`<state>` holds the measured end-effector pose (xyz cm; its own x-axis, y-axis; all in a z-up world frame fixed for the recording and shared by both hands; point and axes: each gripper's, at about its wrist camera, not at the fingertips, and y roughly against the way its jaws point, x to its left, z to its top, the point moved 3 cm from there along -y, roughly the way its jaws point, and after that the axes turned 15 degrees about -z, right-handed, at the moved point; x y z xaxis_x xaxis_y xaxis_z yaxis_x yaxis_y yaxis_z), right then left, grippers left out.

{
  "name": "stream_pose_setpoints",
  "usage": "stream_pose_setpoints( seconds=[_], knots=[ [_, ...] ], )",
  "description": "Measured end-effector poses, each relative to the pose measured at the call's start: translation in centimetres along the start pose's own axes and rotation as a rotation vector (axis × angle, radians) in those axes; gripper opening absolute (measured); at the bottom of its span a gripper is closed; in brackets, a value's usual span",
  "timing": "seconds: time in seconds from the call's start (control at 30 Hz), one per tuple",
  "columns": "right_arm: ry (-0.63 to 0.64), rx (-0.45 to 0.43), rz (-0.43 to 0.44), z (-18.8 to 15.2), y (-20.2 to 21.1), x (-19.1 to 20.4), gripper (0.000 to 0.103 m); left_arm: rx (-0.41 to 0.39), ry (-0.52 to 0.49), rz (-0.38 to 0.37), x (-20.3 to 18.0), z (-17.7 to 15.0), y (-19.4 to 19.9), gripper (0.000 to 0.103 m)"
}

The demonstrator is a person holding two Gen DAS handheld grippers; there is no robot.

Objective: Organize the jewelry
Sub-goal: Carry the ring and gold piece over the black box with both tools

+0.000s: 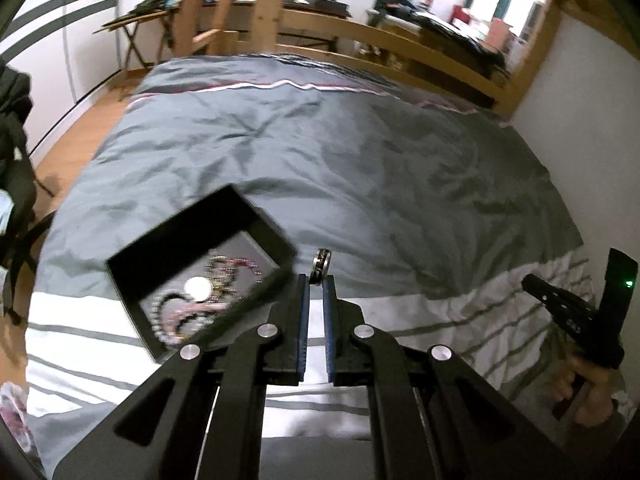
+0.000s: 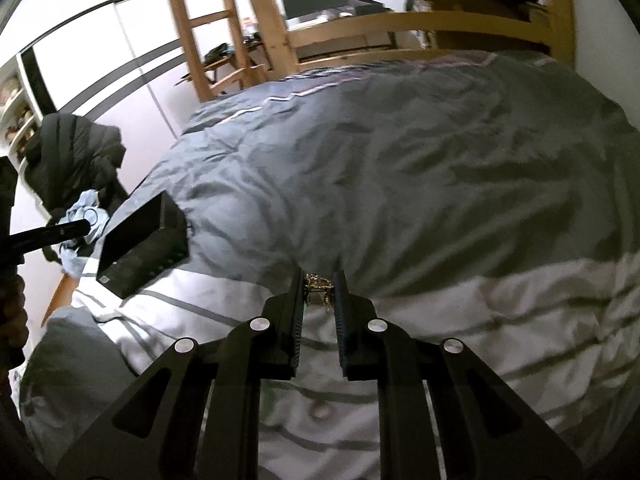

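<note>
My left gripper [image 1: 317, 280] is shut on a dark metal ring [image 1: 320, 266] held upright at its fingertips, just right of an open black jewelry box [image 1: 256, 216] on the bed. The box holds beaded necklaces [image 1: 216, 280] and a round white piece [image 1: 197, 289]. My right gripper [image 2: 319, 284] is shut on a gold chain piece [image 2: 318, 286] above the duvet; the box [image 2: 140, 244] lies to its left. The right gripper also shows at the right edge of the left wrist view [image 1: 576, 312].
The bed has a rumpled grey and white striped duvet [image 1: 360, 152]. A wooden bed frame [image 1: 400, 40] runs along the far side, a white wall [image 1: 592, 120] on the right. Dark clothing [image 2: 76, 148] hangs left of the bed.
</note>
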<state>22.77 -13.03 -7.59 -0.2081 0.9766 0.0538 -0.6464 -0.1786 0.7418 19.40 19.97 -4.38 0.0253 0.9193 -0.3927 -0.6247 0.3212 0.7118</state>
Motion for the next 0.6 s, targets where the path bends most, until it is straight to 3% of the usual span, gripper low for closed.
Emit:
stream_pose_setpoints(
  seconds=[0.23, 0.6],
  knots=[
    [0.078, -0.019, 0.051, 2.0, -0.1, 5.5, 0.015, -0.031, 0.055, 0.027, 4.1, -0.2, 1.7, 0.006],
    [0.17, -0.028, 0.118, 3.7, -1.1, 12.9, 0.015, -0.04, 0.092, 0.035, 7.6, -1.0, 1.5, 0.006]
  ],
)
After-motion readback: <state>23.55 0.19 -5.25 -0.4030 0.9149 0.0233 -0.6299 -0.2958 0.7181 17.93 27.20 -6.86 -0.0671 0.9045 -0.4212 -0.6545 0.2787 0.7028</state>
